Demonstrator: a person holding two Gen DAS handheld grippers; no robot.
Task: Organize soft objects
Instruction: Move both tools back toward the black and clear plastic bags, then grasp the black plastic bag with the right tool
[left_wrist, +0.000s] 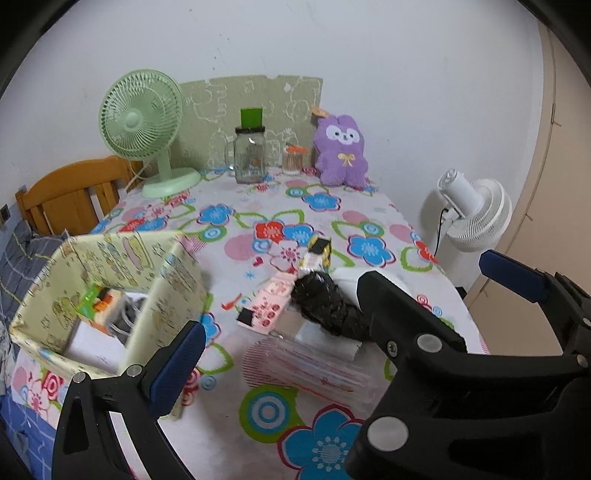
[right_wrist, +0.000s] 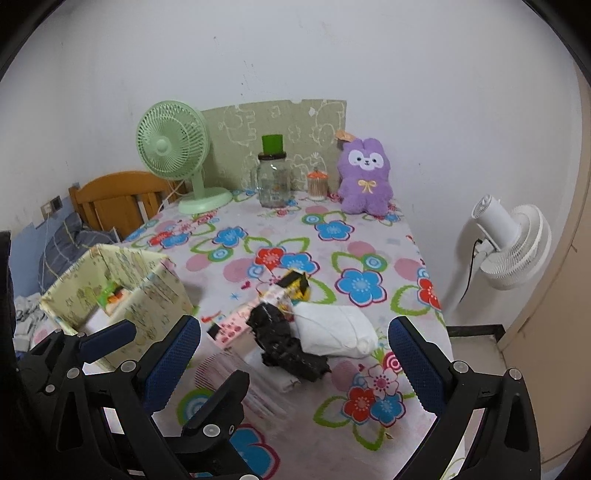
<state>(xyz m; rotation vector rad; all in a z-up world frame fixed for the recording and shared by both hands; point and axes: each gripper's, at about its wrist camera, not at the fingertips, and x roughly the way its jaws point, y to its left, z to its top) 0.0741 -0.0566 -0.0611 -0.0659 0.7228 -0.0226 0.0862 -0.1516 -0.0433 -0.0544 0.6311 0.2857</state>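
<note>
I hold both grippers, left (left_wrist: 284, 332) and right (right_wrist: 295, 354), spread open over the tabletop (right_wrist: 369, 258). Just beyond them lies the black bundle (right_wrist: 284, 343), touching a white bundle (right_wrist: 336, 328); left of it stands the box (right_wrist: 147, 288); far behind, the plush (right_wrist: 365, 177).

In the left wrist view, the white bundle (left_wrist: 343, 277) at 3 o'clock of the black bundle (left_wrist: 325, 306) is largely covered by the right gripper (left_wrist: 424, 273), whose body is cut off by the frame edge at 4 o'clock. The contents of the fabric box (left_wrist: 177, 280) are partly hidden by its near wall and cannot be identified. The print on the pink packet (left_wrist: 267, 304) is too small to be read. In the right wrist view, the transparent sleeve (right_wrist: 229, 369) is blurred and partly hidden behind the left gripper (right_wrist: 184, 354).
</note>
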